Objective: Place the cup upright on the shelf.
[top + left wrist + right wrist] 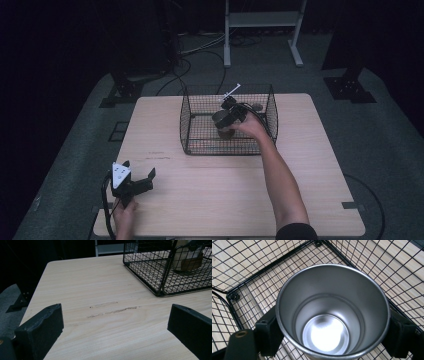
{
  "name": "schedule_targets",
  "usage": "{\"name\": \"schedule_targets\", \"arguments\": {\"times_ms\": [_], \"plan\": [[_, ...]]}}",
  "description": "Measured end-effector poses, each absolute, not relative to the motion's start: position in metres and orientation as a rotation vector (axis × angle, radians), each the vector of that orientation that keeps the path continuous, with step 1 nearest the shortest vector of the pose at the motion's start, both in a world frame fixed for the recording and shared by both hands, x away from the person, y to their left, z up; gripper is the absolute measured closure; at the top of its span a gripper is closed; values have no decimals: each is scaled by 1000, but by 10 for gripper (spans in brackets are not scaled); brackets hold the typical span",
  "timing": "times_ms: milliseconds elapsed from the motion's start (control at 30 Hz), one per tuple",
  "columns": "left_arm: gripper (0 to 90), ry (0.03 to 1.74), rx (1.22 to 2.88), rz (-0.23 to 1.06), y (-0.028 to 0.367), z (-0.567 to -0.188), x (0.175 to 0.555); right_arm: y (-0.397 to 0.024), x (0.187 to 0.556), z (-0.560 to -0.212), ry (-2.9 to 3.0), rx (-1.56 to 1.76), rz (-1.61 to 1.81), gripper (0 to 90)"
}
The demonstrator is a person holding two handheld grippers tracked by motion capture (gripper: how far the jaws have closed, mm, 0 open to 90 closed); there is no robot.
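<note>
A steel cup (332,315) stands upright with its mouth toward the camera in the right gripper view, inside a black wire basket (249,272). My right gripper (333,335) is shut on the cup, one black jaw pressing each side of its wall. From above, that gripper (227,122) reaches down into the basket (200,107) over the cup (225,134). My left gripper (138,169) rests low over the table's near left corner. It is open, with bare wood between its jaws (117,322). The left gripper view has the basket (150,272) and the cup (186,257) at its upper right.
The light wooden table (215,195) has faint scuff marks (112,310) ahead of my left gripper. A small grey thing (256,106) lies at the basket's far right. Behind the table are a white stand (260,30), floor cables (200,50) and black stand feet (350,87).
</note>
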State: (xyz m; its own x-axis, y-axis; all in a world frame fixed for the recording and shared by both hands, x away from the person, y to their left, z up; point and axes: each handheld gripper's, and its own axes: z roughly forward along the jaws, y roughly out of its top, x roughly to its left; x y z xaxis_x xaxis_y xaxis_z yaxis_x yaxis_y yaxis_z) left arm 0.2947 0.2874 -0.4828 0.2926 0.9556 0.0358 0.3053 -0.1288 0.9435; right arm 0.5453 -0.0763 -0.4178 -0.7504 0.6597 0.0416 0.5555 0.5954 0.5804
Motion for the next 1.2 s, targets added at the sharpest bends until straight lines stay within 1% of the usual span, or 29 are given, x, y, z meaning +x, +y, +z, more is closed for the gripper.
{"name": "schedule_targets", "arguments": {"times_ms": [933,1200], "plan": [[0,1168,1639,880,286,-483,295,-86,538,-416,2660,1012,823,123],[0,1171,1641,880,287,-483,295,-88,537,-412,2638,1028,879,101]]}}
